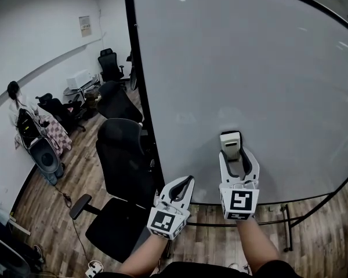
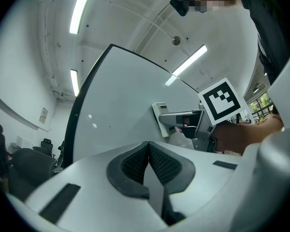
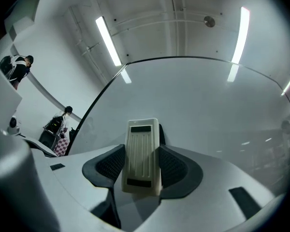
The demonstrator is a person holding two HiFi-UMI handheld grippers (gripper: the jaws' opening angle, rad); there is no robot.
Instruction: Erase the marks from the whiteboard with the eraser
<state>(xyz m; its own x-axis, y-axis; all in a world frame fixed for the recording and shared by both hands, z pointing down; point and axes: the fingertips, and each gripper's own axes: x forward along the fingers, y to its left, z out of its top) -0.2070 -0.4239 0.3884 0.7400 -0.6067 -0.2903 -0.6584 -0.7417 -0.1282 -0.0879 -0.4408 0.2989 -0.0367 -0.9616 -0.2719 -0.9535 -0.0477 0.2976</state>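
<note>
A large whiteboard (image 1: 249, 68) on a black frame fills the head view; faint smudges show near its middle, left of the eraser. My right gripper (image 1: 235, 149) is shut on a cream-white eraser (image 1: 231, 141), whose far end is pressed against the board's lower part. In the right gripper view the eraser (image 3: 142, 156) stands lengthwise between the two pads, with the whiteboard (image 3: 208, 110) behind it. My left gripper (image 1: 182, 188) hangs lower, at the board's bottom left edge, shut with nothing in it. From the left gripper view I see the eraser (image 2: 160, 120) flat on the whiteboard (image 2: 121, 110).
Black office chairs (image 1: 124, 155) stand just left of the board's frame, more chairs (image 1: 110, 65) and desks behind them. A person (image 1: 20, 117) sits at the far left by the wall. The board's stand feet (image 1: 287, 227) rest on wooden flooring.
</note>
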